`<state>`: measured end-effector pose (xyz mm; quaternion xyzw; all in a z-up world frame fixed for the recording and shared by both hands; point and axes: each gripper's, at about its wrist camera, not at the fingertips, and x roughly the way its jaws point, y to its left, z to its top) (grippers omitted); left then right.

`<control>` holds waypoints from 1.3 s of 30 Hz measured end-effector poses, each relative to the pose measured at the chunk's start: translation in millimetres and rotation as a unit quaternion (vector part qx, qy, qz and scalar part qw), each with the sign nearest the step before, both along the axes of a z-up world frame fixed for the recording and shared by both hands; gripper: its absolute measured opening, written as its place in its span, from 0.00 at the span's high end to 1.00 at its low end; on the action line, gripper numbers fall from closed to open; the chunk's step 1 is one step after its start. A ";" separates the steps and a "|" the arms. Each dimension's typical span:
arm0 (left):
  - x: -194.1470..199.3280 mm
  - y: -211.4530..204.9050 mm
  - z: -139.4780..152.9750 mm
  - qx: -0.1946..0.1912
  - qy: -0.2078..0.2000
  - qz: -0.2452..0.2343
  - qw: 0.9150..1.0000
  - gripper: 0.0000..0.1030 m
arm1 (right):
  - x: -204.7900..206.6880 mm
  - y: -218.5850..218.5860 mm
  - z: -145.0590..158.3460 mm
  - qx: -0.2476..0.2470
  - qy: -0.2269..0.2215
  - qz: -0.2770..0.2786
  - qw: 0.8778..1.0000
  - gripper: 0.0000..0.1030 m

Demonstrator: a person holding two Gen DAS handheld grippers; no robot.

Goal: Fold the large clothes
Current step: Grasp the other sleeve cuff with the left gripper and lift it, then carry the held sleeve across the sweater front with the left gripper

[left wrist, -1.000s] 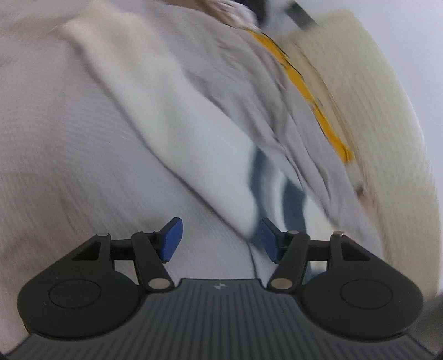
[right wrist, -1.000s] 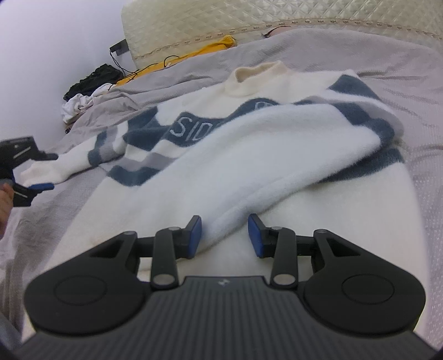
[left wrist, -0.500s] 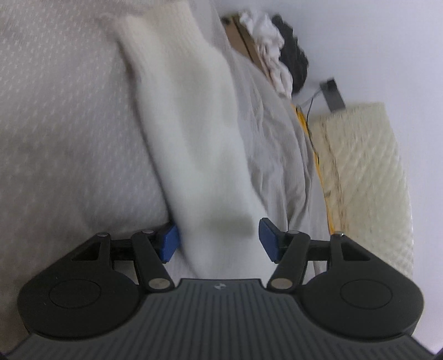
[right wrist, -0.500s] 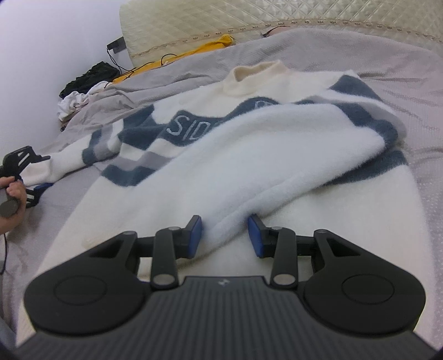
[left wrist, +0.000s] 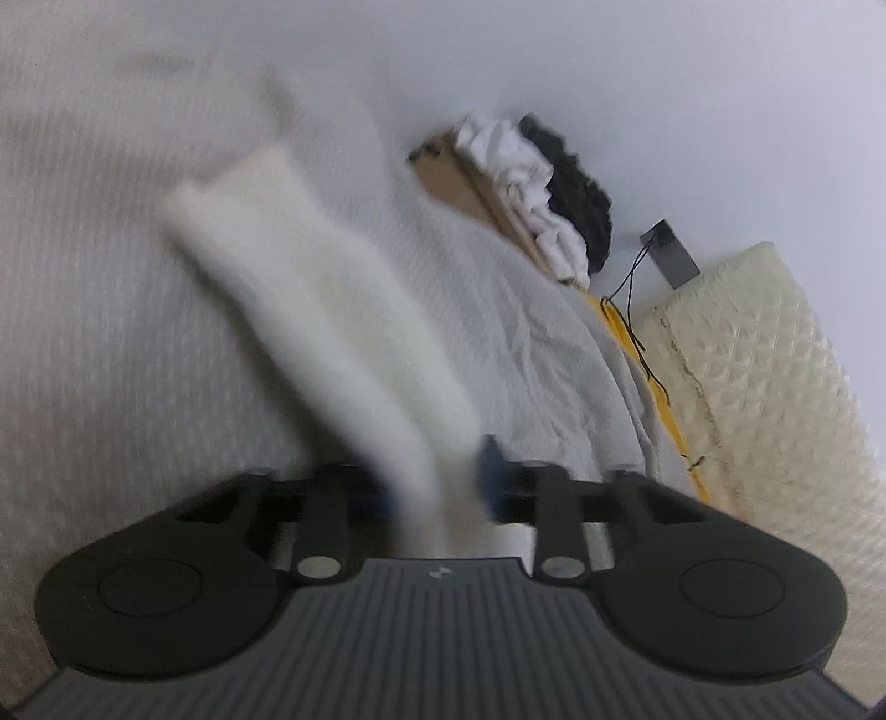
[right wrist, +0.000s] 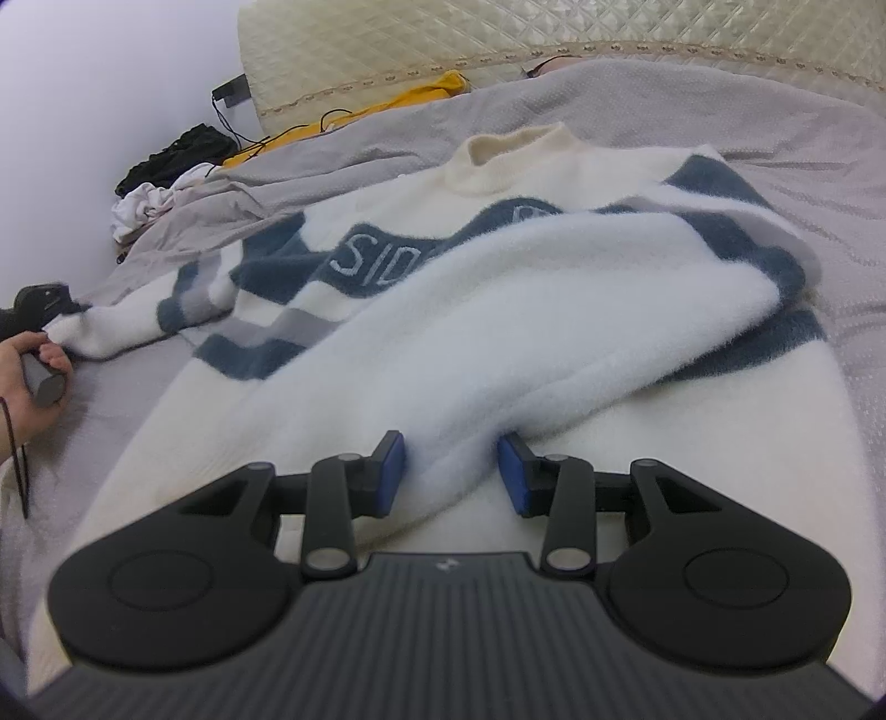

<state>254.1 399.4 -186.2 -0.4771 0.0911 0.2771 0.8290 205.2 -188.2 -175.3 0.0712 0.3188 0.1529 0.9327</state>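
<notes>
A cream sweater (right wrist: 720,471) with blue and grey stripes lies face up on the grey bedcover (right wrist: 692,111), collar toward the headboard. One fluffy sleeve (right wrist: 554,310) is folded across its chest, and my right gripper (right wrist: 449,475) is shut on that sleeve's end, low over the hem. The other sleeve (left wrist: 310,310) stretches away from my left gripper (left wrist: 437,487), whose jaws are closing with the cuff pinched between the pads. In the right wrist view that left gripper (right wrist: 39,310) sits at the far left edge, in a person's hand (right wrist: 27,382).
A quilted cream headboard (right wrist: 554,44) runs along the back. Beside the bed are a pile of black and white clothes (left wrist: 554,188), a brown cardboard piece (left wrist: 459,188), a yellow cloth (right wrist: 410,97) and a black cable with a wall adapter (left wrist: 670,260).
My left gripper swung from the sweater's side to the outstretched sleeve, and its jaws narrowed onto the cuff. The right gripper stayed put on the folded sleeve.
</notes>
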 end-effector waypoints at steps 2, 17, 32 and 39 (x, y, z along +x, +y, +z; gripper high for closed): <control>0.4 -12.2 17.5 0.039 -0.004 -0.004 0.999 0.79 | 0.0 -0.1 0.1 0.000 0.000 0.000 1.000 0.60; -9.0 -190.6 154.5 0.259 -0.085 -0.167 0.948 0.83 | -22.4 -21.9 22.9 0.002 -0.029 -0.028 0.999 0.61; -59.7 -435.2 197.8 0.428 -0.086 -0.358 0.826 0.83 | -61.4 -96.3 70.0 0.071 -0.081 -0.123 0.987 0.60; -69.9 -535.5 113.5 0.477 -0.004 -0.446 0.757 0.83 | -59.1 -143.6 73.6 0.127 -0.082 -0.169 0.974 0.58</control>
